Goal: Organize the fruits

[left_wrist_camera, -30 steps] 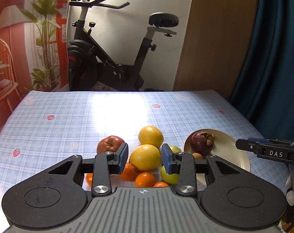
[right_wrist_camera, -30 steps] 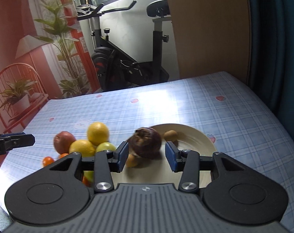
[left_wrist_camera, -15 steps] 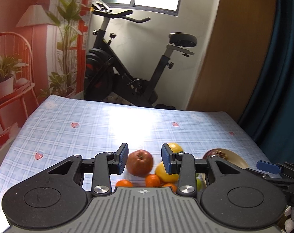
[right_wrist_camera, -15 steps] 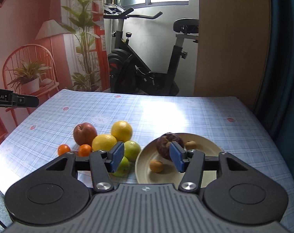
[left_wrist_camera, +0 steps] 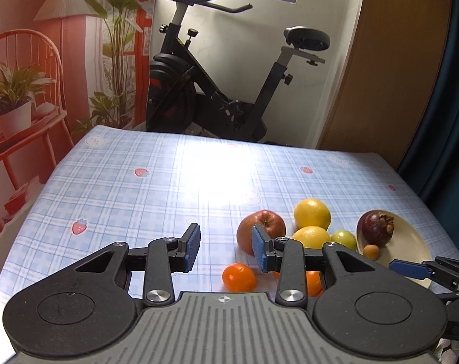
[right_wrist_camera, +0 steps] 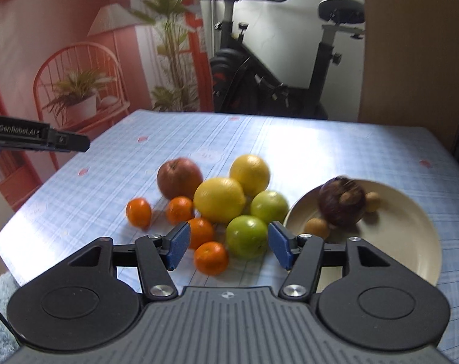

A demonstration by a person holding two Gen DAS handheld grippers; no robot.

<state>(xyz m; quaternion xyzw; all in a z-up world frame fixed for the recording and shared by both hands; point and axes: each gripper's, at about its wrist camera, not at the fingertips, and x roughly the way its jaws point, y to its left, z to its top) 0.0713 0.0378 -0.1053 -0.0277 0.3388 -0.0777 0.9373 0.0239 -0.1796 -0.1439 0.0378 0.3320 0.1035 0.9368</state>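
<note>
Round green fruit (right_wrist_camera: 246, 236) nearest right gripper (right_wrist_camera: 226, 245); jaws opening, empty. Centre pads w/ clearance before closing. Left gripper (left_wrist_camera: 225, 247) narrow, empty.

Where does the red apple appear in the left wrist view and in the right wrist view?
Left wrist view: the apple is right of centre, partly behind the right blue pad of the tongs.
Right wrist view: the apple is left of centre, at the far left of the fruit pile.
Shared landmark: the plate holding the mangosteen.
</note>
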